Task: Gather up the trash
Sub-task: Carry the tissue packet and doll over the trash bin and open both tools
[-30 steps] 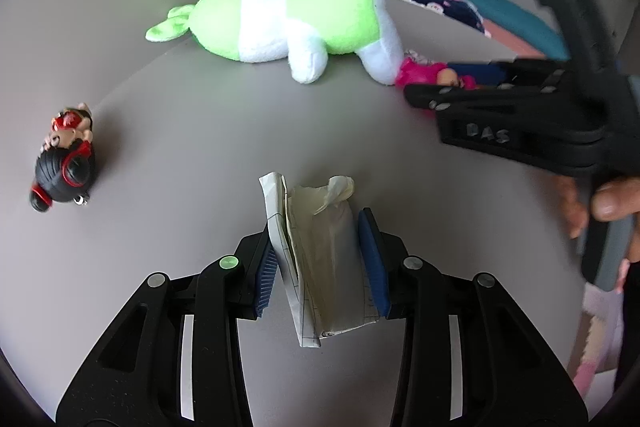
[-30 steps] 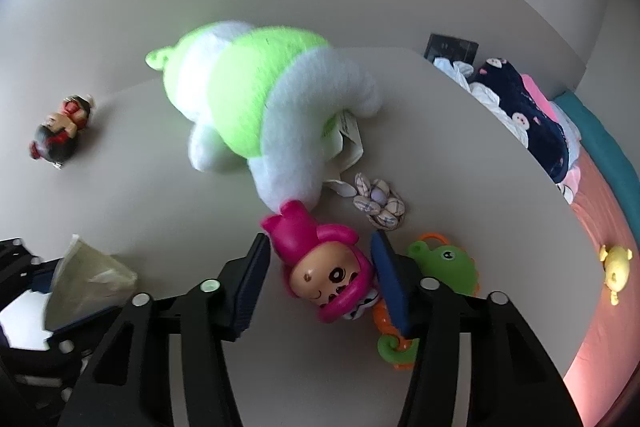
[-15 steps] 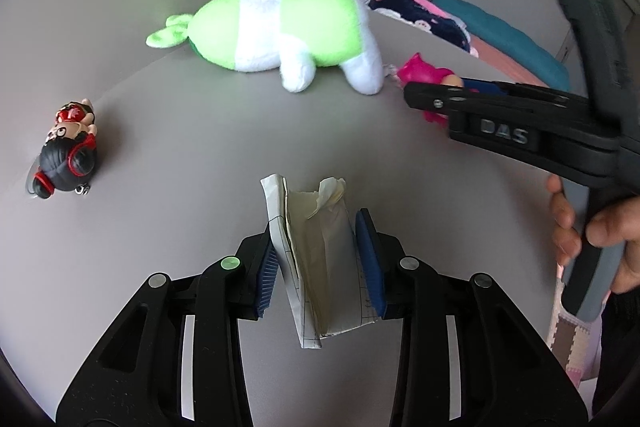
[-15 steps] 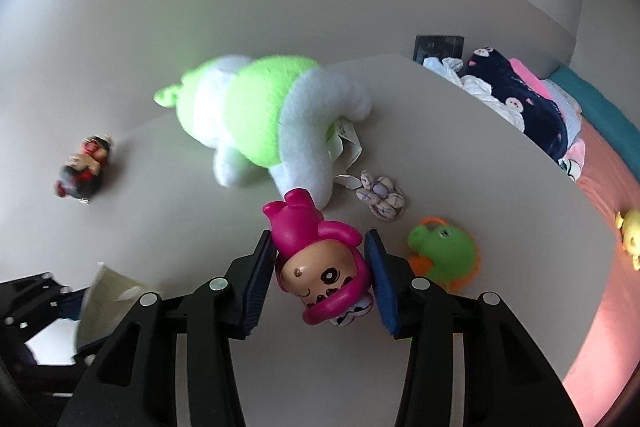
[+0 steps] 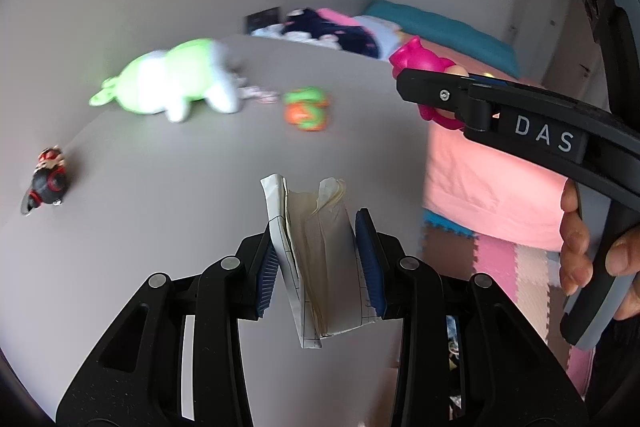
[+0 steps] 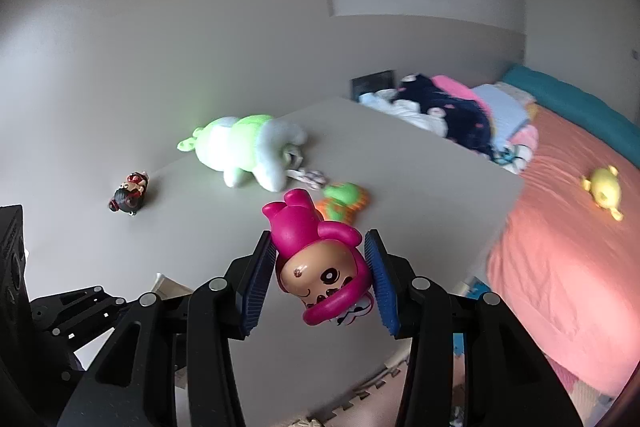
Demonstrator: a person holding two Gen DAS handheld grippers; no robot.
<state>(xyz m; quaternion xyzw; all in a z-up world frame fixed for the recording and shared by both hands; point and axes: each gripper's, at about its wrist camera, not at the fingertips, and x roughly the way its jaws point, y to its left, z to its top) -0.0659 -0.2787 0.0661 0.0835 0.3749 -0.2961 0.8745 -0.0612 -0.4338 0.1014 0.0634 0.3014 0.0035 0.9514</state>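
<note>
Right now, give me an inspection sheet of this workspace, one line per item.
Surface: grey table, matte, with toys scattered on it.
Job's things: crumpled paper trash clamped in the left gripper.
Clutter: green plush, black-and-red figure, green-and-orange toy on the table.
Grippers: left shut on the paper; right gripper shut on a pink doll, lifted off the table.
Cables: nothing seen.
Surroundings: bed with pink sheet, yellow toy, pile of clothes, foam floor tiles.

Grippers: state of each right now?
Left gripper: closed on the crumpled paper.
Right gripper: closed on the pink doll.
</note>
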